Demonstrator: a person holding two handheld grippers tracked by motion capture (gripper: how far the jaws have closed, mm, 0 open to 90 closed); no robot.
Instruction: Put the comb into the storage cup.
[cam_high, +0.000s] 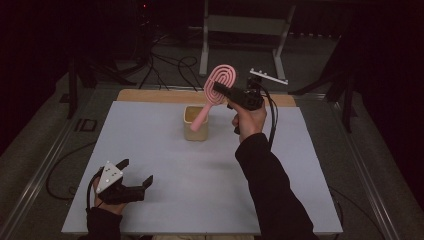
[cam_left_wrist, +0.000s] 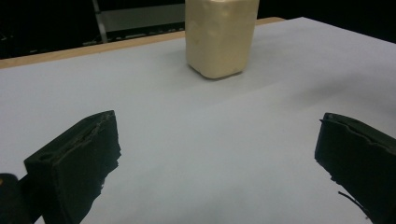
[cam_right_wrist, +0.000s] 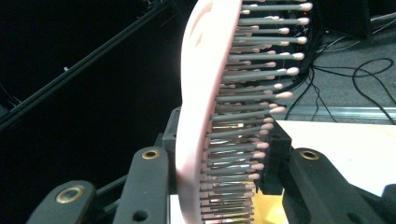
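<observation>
Above the cream cup (cam_high: 195, 122) at twelve o'clock, the right gripper (cam_high: 220, 90) pinches the pink hairbrush (cam_high: 218, 85) by its head, handle down for insertion; the left gripper (cam_high: 136, 175), jaws spread, idles at seven o'clock.

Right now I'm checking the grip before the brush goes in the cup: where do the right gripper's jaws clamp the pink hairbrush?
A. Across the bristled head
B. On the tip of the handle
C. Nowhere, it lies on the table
A: the right gripper is shut across the head of the pink hairbrush, one jaw on its back and one against its bristles, with the handle hanging toward the cup.
</observation>
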